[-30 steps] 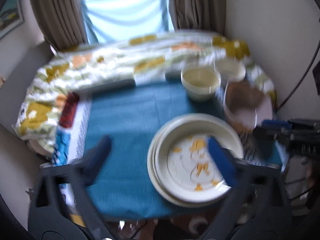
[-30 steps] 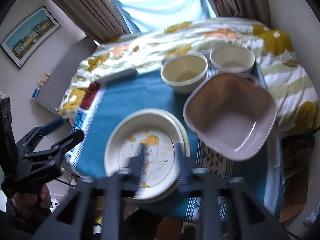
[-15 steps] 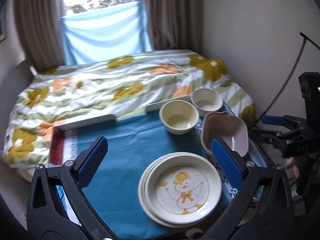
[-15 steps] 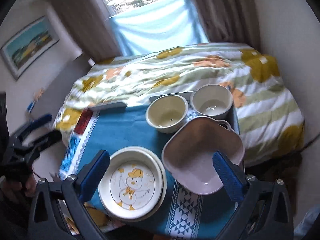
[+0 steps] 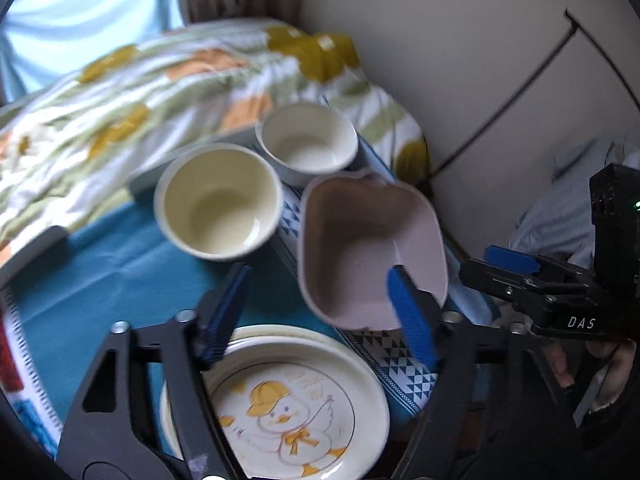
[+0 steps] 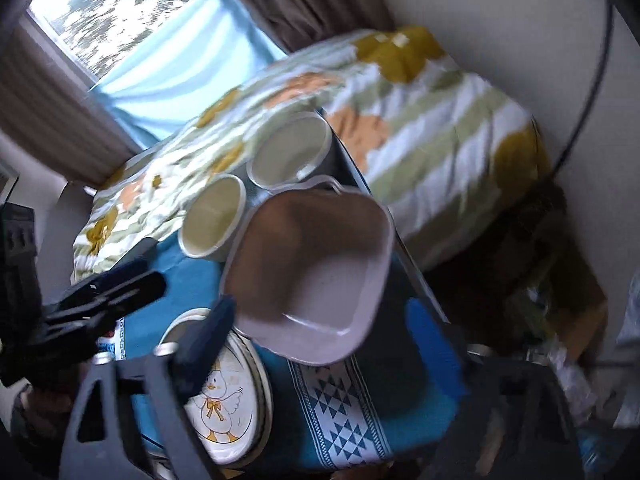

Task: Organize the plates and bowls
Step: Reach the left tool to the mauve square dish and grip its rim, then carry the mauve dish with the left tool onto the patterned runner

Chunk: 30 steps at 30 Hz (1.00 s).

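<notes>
A pink squarish bowl (image 5: 368, 240) sits at the right edge of the teal cloth (image 5: 100, 276). A cream bowl (image 5: 218, 204) and a white bowl (image 5: 306, 142) stand behind it. A stack of cream plates with a duck picture (image 5: 292, 404) lies at the front. My left gripper (image 5: 320, 316) is open above the plates, its right finger by the pink bowl's near rim. My right gripper (image 6: 324, 340) is open around the pink bowl's (image 6: 312, 268) near edge. The duck plates (image 6: 224, 400), cream bowl (image 6: 212, 216) and white bowl (image 6: 288, 152) also show there.
A flowered quilt (image 5: 132, 76) covers the bed behind the table. A wall (image 5: 460, 48) with a black cable is close on the right. The right gripper (image 5: 516, 276) shows in the left wrist view, and the left gripper (image 6: 112, 292) in the right wrist view.
Both grippers have moved forward and down towards the pink bowl. The left one has swung right and narrowed its opening. The dishes have not moved.
</notes>
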### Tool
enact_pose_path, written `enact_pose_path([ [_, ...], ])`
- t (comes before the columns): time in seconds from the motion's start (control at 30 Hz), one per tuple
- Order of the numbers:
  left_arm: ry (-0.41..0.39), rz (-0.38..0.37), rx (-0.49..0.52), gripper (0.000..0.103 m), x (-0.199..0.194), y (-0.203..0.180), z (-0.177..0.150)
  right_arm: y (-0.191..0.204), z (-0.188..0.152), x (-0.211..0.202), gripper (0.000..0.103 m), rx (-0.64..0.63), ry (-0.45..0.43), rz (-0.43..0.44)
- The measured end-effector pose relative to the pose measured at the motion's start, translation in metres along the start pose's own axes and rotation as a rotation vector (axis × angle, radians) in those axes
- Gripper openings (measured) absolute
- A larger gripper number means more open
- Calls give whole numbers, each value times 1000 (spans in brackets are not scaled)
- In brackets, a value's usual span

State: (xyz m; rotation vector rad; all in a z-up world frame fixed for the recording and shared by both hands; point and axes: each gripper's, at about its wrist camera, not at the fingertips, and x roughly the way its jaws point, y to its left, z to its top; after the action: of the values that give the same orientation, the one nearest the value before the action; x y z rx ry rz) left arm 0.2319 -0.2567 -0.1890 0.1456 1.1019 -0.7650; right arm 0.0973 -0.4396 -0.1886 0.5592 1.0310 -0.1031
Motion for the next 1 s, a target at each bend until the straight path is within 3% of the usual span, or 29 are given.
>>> enact_pose_path([
  [0.2,98,-34,48,45,57,-8,1,-17,-8,33,45,92,44,-6],
  [0.5,141,-2,86,36,89,-7,6,-30,3,63,30,155,29,-26],
  [0.57,142,9,81,31,94,-5,8,-31,4,66,27,158,28,-31],
  [0.63,138,35,70,16,97,0,11,-32,5,67,18,160,25,-46],
  [0.73,143,49,38,6,101,10,14,-37,5,69,10,169,24,-58],
  [1.0,92,65,52,5,78,-5,15,-32,8,54,10,113,7,-80],
])
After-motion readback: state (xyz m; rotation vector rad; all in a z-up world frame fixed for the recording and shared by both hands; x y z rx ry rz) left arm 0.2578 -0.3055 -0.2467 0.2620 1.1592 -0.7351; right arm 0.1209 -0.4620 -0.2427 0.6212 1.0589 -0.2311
